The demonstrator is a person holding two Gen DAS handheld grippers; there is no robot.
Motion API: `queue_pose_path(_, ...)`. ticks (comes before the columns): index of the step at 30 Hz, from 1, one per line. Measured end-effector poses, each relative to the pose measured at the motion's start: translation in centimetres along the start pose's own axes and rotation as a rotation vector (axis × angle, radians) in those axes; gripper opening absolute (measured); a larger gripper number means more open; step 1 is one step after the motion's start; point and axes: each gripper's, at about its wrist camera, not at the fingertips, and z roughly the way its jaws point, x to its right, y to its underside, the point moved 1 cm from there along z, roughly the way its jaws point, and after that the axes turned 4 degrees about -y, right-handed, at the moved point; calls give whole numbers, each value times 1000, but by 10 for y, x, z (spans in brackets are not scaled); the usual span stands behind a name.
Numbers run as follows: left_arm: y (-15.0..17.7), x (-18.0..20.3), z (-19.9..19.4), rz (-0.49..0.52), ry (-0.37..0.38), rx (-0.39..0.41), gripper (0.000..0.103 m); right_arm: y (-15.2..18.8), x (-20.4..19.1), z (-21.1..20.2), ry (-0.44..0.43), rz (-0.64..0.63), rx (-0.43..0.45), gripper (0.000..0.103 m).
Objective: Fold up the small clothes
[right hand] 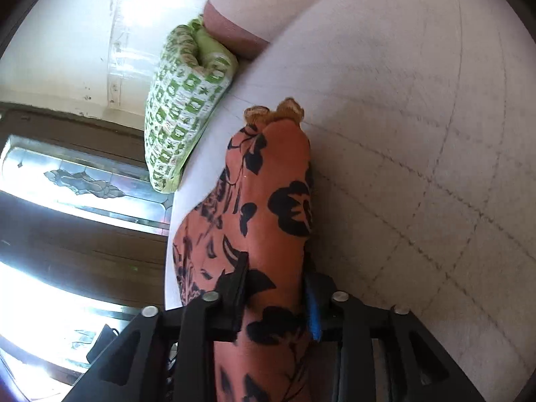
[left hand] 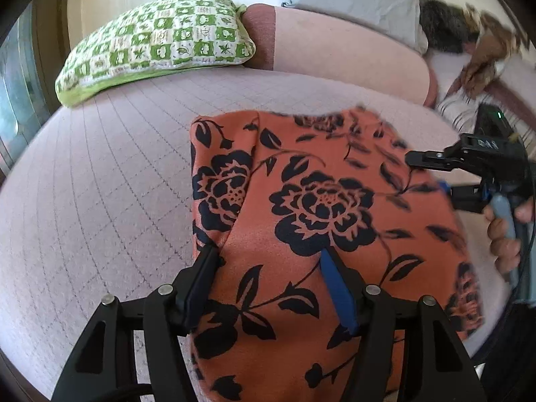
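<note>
Left-wrist view shows me the orange, black-flowered fabric garment (left hand: 321, 207) spread over the pink quilted bed (left hand: 100, 201), near edge between my left gripper (left hand: 268, 261) fingers, right gripper (left hand: 432, 177) clamping its right-hand edge.

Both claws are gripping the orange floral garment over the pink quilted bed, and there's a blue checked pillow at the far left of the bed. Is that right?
Not quite: the pillow is green and white checked, not blue, as the left wrist view shows. The rest holds: the left claw and the right claw both grip the orange floral garment over the pink quilted bed.
</note>
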Motion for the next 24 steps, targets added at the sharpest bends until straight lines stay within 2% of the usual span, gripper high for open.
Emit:
queue_pose_path(1,-4,-9,-9,-56,39,14,65,2,-10,-9,51,-46,32,80)
queue_pose_path(2,-6,-17,-16,-101,60,30,66,5,-22,-20,96,-89,72,81)
queue_pose_path(4,-8,-39,-28,-201,106,53,69,14,-47,-35,102,-172,102,80)
queue_pose_path(6,-2,-63,-28,-306,181,-17,69,30,-71,-45,64,-247,96,80)
queue_pose_path(8,11,-73,-27,-378,251,-103,69,47,-94,-38,16,-319,45,80)
queue_pose_path(12,35,-66,-44,-398,356,-137,69,72,-102,-19,36,-380,-31,80)
queue_pose_path(14,47,-60,-43,-416,380,-164,69,78,-97,-8,37,-375,-62,80)
queue_pose_path(15,50,-58,-38,-415,369,-175,69,80,-95,-4,42,-373,-74,80)
queue_pose_path(16,52,-58,-32,-415,349,-190,49,82,-90,2,56,-367,-85,80)
queue_pose_path(17,55,-58,-25,-417,339,-212,16,84,-88,5,62,-361,-89,80)
queue_pose_path(19,56,-63,-25,-452,331,-209,14,85,-82,-1,46,-333,-86,80)
queue_pose_path(21,51,-57,-42,-389,326,-142,14,83,-83,-5,34,-314,-85,80)
queue_pose_path(22,52,-54,-40,-367,317,-151,14,80,-83,-2,33,-307,-85,80)
queue_pose_path(24,64,-60,-13,-425,304,-270,17,79,-76,6,32,-285,-112,80)
